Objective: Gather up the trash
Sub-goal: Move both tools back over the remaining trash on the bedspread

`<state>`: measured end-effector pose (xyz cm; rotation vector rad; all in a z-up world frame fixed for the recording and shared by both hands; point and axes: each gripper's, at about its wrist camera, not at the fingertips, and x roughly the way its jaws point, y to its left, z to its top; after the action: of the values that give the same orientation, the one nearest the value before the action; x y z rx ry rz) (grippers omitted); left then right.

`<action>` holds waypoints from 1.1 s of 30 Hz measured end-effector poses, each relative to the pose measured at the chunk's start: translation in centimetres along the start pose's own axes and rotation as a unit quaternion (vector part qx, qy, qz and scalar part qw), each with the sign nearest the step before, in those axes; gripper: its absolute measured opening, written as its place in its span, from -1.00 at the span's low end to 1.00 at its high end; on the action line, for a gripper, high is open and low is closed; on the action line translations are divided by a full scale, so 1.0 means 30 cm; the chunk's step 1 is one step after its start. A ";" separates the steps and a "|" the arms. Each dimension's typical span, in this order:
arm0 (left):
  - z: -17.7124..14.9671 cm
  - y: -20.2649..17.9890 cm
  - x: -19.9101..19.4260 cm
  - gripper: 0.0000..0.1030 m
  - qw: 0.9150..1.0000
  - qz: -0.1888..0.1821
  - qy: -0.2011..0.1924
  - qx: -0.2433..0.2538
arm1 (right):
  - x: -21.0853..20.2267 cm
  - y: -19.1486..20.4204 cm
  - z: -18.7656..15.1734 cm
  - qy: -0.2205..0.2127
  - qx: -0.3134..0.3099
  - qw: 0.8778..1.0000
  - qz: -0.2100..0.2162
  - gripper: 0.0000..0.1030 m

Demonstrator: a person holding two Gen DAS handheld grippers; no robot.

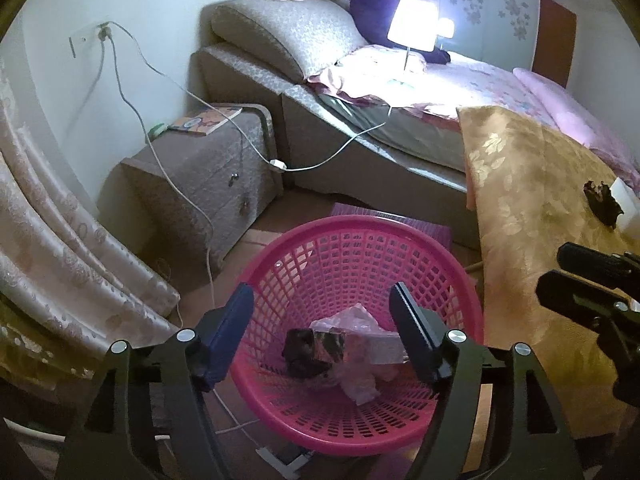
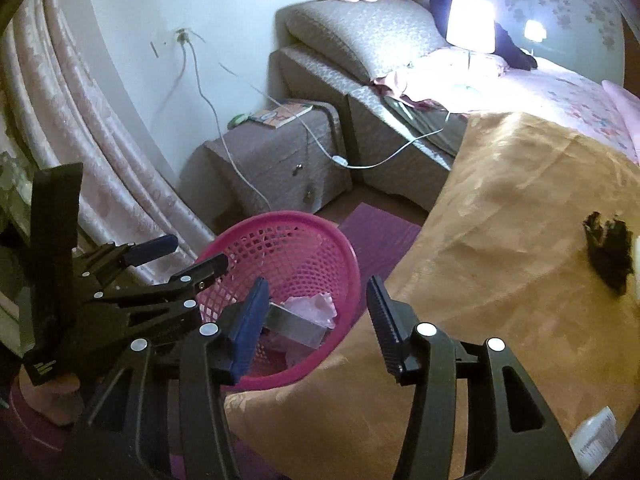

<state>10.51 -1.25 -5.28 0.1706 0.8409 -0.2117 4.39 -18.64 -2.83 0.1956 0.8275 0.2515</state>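
Observation:
A pink mesh basket (image 1: 460, 280) stands on the floor beside a table with a gold cloth (image 1: 520, 208). In it lie a dark wrapper (image 1: 310, 354) and crumpled pink plastic (image 1: 356, 376). My left gripper (image 1: 322, 314) is open and empty right above the basket. My right gripper (image 2: 318, 302) is open and empty over the basket's rim (image 2: 352, 276) and the table edge. A dark crumpled wrapper (image 2: 608, 252) lies on the cloth at far right, beside a white object (image 1: 626, 200). A white paper (image 2: 596, 436) lies at the cloth's near right.
A bed (image 1: 460, 92) with a lit lamp (image 1: 412, 24) stands behind. A nightstand (image 1: 208, 168) with a book is at left, cables (image 1: 188, 196) hanging down to the floor. Curtains (image 1: 60, 248) hang at far left. A purple mat (image 2: 380, 232) lies behind the basket.

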 end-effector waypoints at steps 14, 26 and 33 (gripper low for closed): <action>-0.001 -0.079 -0.056 0.47 0.999 -0.011 -0.028 0.019 | -0.133 -0.098 -0.047 -0.037 0.031 0.998 -0.039 0.06; -0.019 -0.205 -0.120 0.54 0.996 -0.042 -0.045 0.059 | -0.342 -0.251 -0.122 -0.091 0.078 0.987 -0.103 0.31; -0.036 -0.317 -0.148 0.55 0.991 -0.082 -0.047 0.093 | -0.480 -0.419 -0.212 -0.108 0.128 0.973 -0.160 0.33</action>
<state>4.45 -9.67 -3.28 0.2654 0.7418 -0.4499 -7.90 -34.41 -0.33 0.3216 0.6613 -0.1800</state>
